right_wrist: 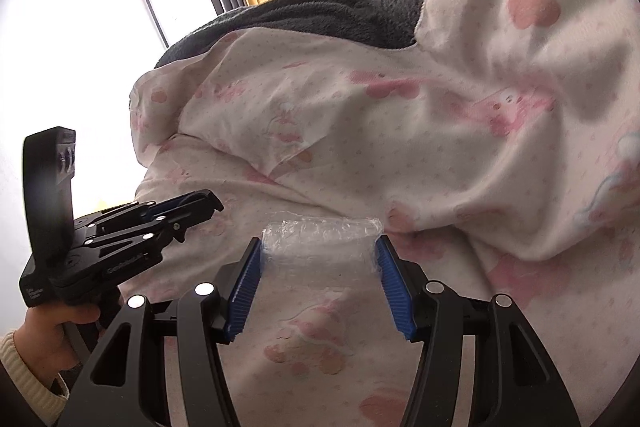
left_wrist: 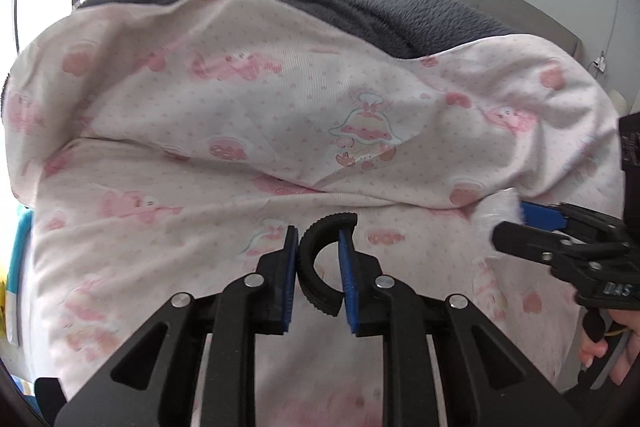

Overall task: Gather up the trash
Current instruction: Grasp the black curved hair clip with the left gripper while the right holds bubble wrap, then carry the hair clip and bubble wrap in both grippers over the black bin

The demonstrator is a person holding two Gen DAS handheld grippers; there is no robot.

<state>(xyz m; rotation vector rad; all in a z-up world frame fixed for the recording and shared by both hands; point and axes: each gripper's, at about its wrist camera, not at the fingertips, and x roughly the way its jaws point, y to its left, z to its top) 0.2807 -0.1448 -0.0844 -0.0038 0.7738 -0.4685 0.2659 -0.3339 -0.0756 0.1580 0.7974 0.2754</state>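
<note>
left hand-held gripper (left_wrist: 318,269): pinching black C-shaped rubber ring (left_wrist: 316,267) by its wall, stiff, grippy, light | right hand-held gripper (right_wrist: 318,259): clamped on clear plastic wrap (right_wrist: 320,233), featherlight, crushable, slippery; take mid-bundle | both over pink-print quilt (left_wrist: 200,107) on bed

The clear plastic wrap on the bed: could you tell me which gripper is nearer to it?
Right. The right gripper grips the plastic wrap; the left gripper is off to its side.

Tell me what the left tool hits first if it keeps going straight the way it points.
Probably the pink quilt. The left tool, shut on a black curved piece, points down at its raised fold just ahead; depth is hard to judge.
</note>
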